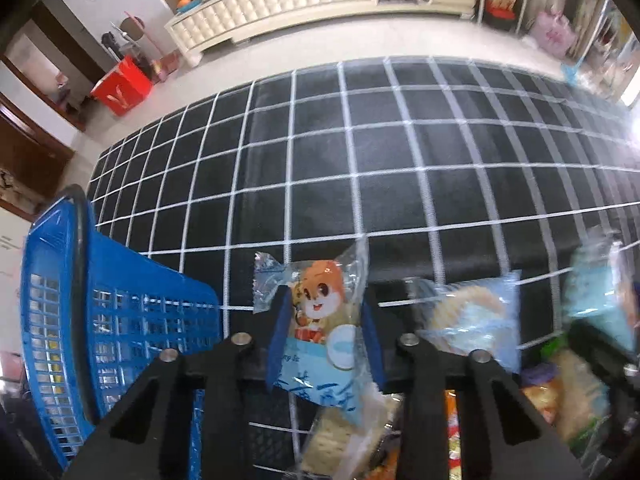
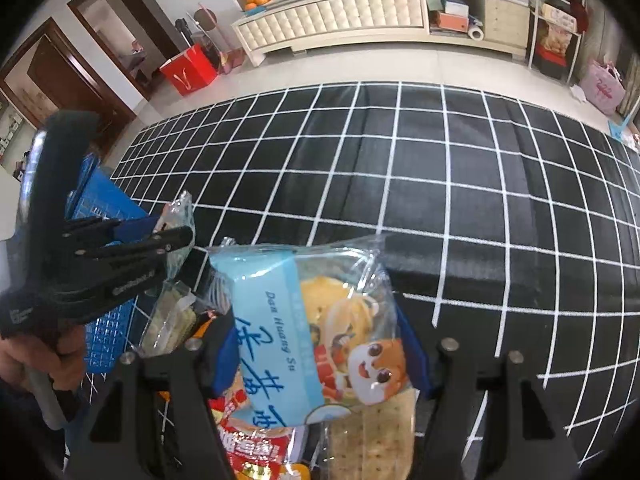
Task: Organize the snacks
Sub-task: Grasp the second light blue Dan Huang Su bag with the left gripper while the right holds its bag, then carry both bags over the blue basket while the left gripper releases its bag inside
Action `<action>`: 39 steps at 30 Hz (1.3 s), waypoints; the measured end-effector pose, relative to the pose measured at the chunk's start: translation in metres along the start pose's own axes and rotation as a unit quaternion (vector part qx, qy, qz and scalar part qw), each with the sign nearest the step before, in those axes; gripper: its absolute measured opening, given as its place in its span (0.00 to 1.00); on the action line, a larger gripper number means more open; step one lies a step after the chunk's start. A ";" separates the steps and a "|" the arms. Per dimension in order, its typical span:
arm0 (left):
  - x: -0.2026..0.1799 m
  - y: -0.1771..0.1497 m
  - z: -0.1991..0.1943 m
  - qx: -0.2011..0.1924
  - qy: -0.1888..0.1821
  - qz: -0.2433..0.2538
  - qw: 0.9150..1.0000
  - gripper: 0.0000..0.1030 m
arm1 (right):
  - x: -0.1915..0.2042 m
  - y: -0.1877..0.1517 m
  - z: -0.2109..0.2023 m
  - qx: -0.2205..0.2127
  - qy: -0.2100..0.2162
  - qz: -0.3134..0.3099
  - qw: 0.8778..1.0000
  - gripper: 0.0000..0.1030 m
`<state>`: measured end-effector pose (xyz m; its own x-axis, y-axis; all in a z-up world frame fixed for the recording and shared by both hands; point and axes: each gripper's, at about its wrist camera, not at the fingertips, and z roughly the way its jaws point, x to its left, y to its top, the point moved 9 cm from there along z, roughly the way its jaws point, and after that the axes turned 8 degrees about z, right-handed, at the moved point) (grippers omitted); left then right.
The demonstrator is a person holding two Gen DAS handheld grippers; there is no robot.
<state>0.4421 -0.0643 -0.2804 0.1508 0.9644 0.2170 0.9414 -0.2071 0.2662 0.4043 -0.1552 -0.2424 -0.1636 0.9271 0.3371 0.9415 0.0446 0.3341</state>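
My left gripper [image 1: 326, 326] is shut on a clear-and-blue snack packet with an orange squirrel [image 1: 320, 300], held up beside the blue mesh basket [image 1: 104, 320] on its left. In the right wrist view that left gripper [image 2: 166, 234] shows at the left edge in a person's hand [image 2: 28, 360], its packet [image 2: 178, 216] sticking up in front of the basket [image 2: 100, 196]. My right gripper [image 2: 320, 352] is shut across a larger light-blue squirrel packet [image 2: 288, 320]. A pile of snacks [image 2: 252, 440] lies under both grippers.
A black cloth with a white grid [image 2: 440, 200] covers the table and stretches away to the right and far side. More packets of crackers [image 1: 472, 320] lie at the near edge. Beyond the table stands a cream cabinet [image 2: 340, 16] and a red bag [image 2: 188, 68] on the floor.
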 end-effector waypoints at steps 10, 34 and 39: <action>-0.003 -0.021 -0.052 -0.046 -0.060 -0.020 0.997 0.22 | 0.020 -0.002 -0.033 -0.019 -0.021 -0.004 1.000 0.70; 0.098 -0.081 -0.216 -0.189 -0.109 -0.039 0.975 0.22 | 0.153 0.001 -0.132 -0.099 -0.040 -0.076 0.991 0.70; 0.134 -0.093 -0.221 -0.200 -0.105 -0.054 0.973 0.22 | 0.184 0.001 -0.127 -0.100 -0.034 -0.102 0.989 0.70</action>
<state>0.3083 0.0475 -0.0683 0.1551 0.9877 -0.0172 0.7690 -0.1098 0.6298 0.3372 -0.0323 -0.0682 -0.3173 0.9295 0.1879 0.8130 0.1646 0.5584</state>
